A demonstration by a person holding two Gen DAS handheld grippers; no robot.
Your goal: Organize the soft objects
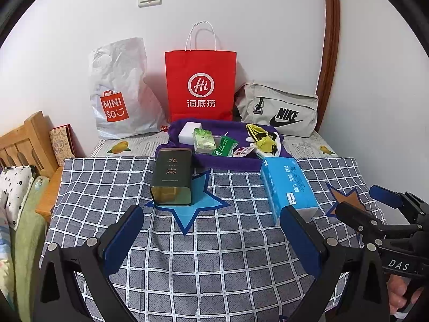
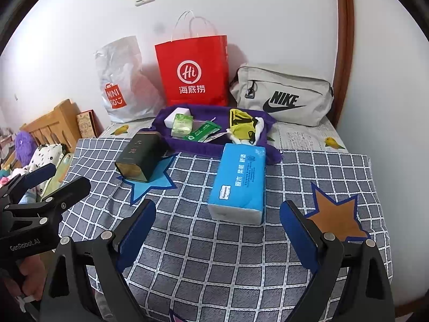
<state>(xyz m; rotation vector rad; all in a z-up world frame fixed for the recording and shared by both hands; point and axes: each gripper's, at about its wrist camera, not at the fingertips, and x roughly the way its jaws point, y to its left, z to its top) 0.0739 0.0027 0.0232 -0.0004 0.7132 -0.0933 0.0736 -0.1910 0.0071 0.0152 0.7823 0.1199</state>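
Your left gripper (image 1: 211, 225) wide open, nothing held, above checked cloth (image 1: 214, 257). Right gripper (image 2: 217, 222) same: wide open, nothing held. Tissue pack (image 2: 238, 182) lies just ahead of right fingers, right of left's. Tin (image 1: 171, 179) on blue star (image 1: 187, 206) ahead of left. Purple tray (image 2: 187, 145) with small packets beyond both, bags behind at wall

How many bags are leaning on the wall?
3. The white Miniso bag is on the left, the red paper bag stands in the middle, and the grey Nike bag lies on the right. None looks hidden.
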